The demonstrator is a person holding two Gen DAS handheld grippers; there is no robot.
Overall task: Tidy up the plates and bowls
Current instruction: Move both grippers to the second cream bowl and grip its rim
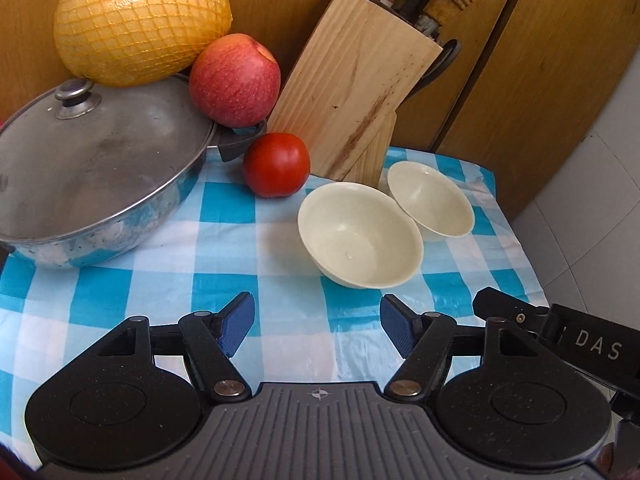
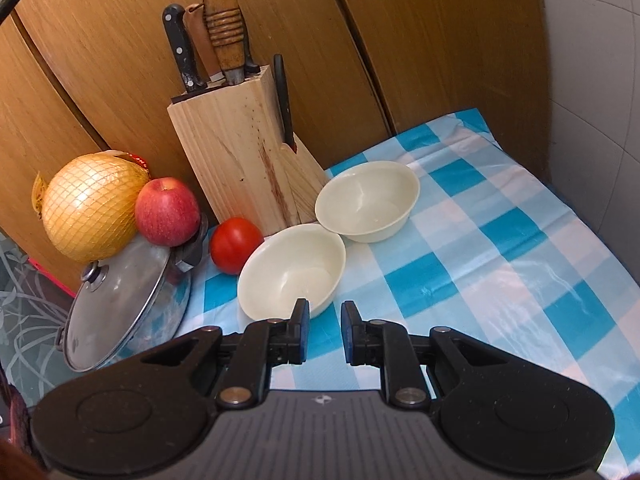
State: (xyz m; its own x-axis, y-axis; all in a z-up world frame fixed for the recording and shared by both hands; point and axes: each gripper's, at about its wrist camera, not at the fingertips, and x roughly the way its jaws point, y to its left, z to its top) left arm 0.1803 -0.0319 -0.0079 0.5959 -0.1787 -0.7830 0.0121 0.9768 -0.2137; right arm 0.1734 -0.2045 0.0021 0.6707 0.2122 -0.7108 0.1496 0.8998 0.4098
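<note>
Right gripper (image 2: 324, 322) empty, just behind near bowl (image 2: 292, 272).

The two bowls, the near one (image 1: 360, 236) and the far one (image 1: 431, 205), look like smooth cream plastic or glazed ceramic with a soft shine; I cannot tell which. The tablecloth (image 1: 224, 248) is thin glossy plastic, with wrinkles that catch the light. The knife block (image 1: 356, 92) is pale raw wood, matt, with a dark reddish streak. The pot (image 1: 92, 184) is dull, stained metal, and its lid (image 2: 116, 300) seems to be glass with a metal rim. The wall panels (image 2: 100, 60) are wood grain, matt. The pomelo (image 1: 140, 20) sits in a yellow plastic net. The gripper pads (image 1: 240, 324) are blue textured rubber, set on matt black plastic.
</note>
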